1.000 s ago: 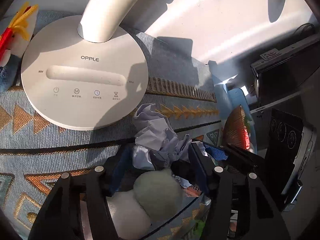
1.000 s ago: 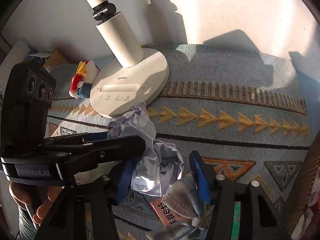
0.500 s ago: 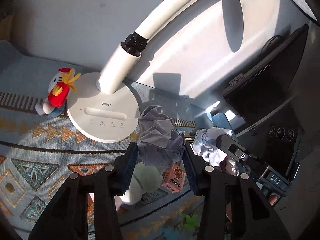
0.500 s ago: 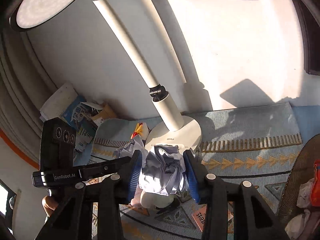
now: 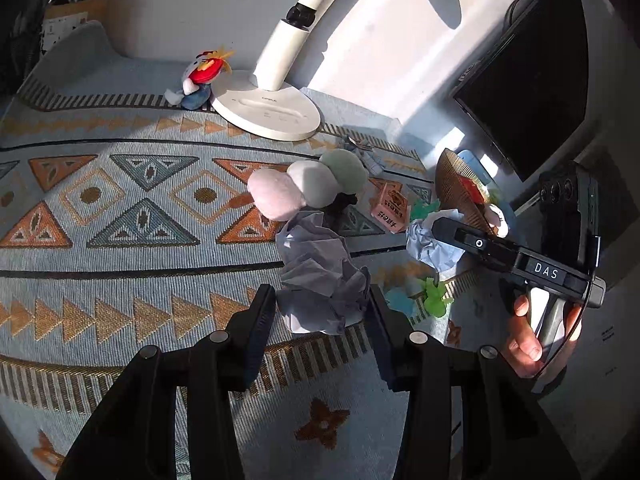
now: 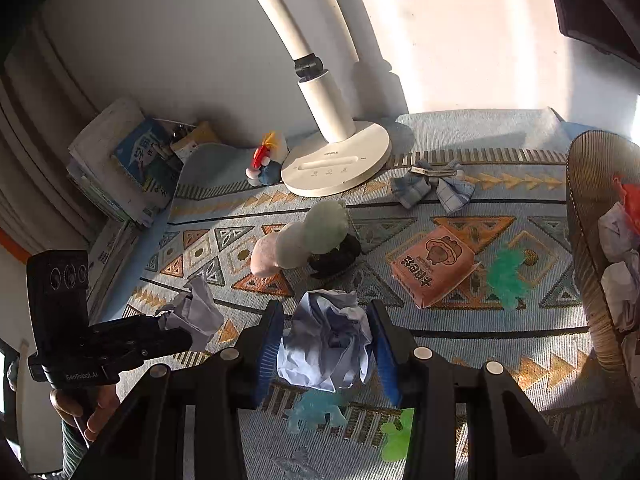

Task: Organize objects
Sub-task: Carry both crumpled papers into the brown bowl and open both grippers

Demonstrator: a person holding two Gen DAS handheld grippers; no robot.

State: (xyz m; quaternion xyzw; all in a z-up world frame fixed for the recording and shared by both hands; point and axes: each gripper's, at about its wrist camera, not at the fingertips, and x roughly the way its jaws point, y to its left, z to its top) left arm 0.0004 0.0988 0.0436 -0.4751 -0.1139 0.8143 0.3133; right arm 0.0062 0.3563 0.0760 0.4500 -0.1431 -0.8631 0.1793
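Note:
My left gripper [image 5: 320, 312] is shut on a crumpled grey-white paper ball [image 5: 316, 276], held above the patterned blue cloth [image 5: 120, 216]. It also shows in the right wrist view [image 6: 196, 312]. My right gripper [image 6: 326, 344] is shut on a second crumpled paper ball [image 6: 326, 340], which shows in the left wrist view [image 5: 432, 244] next to a woven basket [image 5: 456, 188]. The basket [image 6: 588, 216] at the right edge holds more crumpled paper [image 6: 620, 240].
On the cloth lie a three-ball plush toy [image 6: 300, 236], a pink snack packet [image 6: 434, 266], a checked cloth bow [image 6: 434, 186], green and blue toy animals [image 6: 506, 274], a white lamp base [image 6: 336, 164] and a small plush doll [image 6: 264, 158]. Books [image 6: 124, 160] are stacked at left, a monitor [image 5: 532, 80] at right.
Both grippers have lifted and pulled back from the lamp with their paper balls held. The views now look down on more of the cloth and the basket.

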